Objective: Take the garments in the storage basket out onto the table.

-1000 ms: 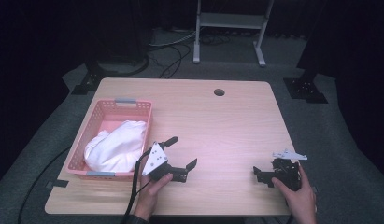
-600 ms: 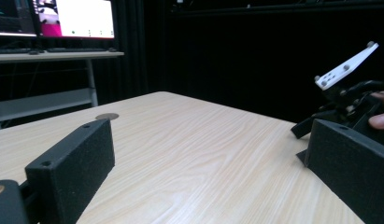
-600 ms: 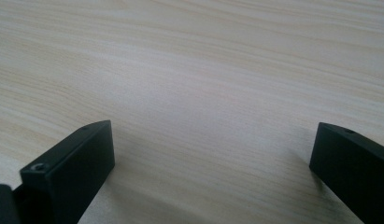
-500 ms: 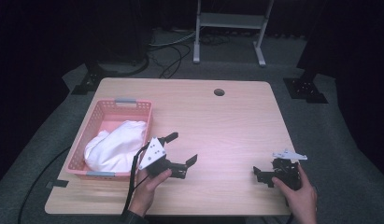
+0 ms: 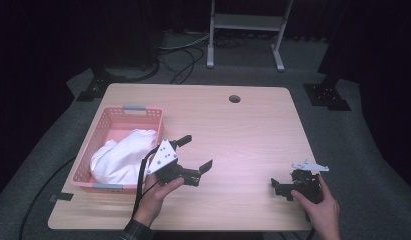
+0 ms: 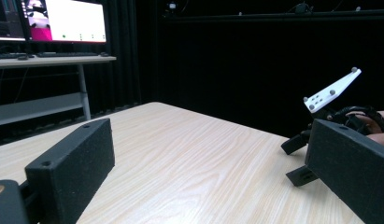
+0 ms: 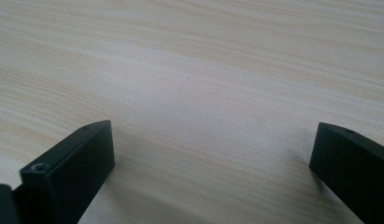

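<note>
A pink basket (image 5: 143, 116) stands on the left part of the wooden table (image 5: 253, 130), with white cloth (image 5: 120, 156) piled inside it. My left gripper (image 5: 195, 151) hovers just right of the basket, held in a hand, jaws wide apart with nothing between them (image 6: 203, 168). My right gripper (image 5: 280, 189) rests low at the table's front right, also open; in the right gripper view (image 7: 213, 158) bare tabletop lies between its jaws. The left gripper view catches the right gripper (image 6: 320, 126) across the table, with its white plate on top.
A round cable hole (image 5: 234, 98) sits near the table's far edge. Beyond the table stands a metal frame (image 5: 245, 22), with cables on the grey floor. A desk with monitors (image 6: 63, 21) appears in the left gripper view.
My left gripper has lifted slightly and shifted away from the person, staying open. The right gripper has stayed where it was.
</note>
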### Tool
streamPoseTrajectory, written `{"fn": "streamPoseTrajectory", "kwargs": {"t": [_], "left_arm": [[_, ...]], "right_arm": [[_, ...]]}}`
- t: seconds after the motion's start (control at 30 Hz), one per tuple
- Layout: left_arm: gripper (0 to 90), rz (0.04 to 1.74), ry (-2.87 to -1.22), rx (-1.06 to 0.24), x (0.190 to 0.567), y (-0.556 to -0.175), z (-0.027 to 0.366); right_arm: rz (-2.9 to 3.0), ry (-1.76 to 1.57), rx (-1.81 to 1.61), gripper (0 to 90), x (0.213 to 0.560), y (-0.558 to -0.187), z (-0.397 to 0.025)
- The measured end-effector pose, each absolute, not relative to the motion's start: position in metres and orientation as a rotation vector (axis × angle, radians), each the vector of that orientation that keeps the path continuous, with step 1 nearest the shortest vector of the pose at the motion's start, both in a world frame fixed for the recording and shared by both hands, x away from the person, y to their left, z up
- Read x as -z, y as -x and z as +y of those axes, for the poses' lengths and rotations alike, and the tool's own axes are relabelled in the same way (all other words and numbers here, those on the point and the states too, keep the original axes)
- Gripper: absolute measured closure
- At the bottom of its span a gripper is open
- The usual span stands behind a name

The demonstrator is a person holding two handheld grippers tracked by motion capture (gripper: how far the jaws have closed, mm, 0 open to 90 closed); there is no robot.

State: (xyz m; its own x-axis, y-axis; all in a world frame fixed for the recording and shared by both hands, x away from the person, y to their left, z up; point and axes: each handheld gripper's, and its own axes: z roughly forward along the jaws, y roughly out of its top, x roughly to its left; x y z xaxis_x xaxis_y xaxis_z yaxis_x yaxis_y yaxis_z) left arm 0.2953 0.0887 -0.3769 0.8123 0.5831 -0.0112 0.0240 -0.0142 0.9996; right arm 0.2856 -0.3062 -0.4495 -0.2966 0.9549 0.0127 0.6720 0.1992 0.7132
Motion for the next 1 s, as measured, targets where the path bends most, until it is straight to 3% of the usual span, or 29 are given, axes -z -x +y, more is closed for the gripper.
{"fn": "streamPoseTrajectory", "kwargs": {"t": [1.0], "left_arm": [[1.0, 0.515, -1.552, -0.405, 0.34, -0.307, 0.111]], "right_arm": [[2.045, -1.513, -0.869, 0.0, 0.45, -0.286, -0.306]]}}
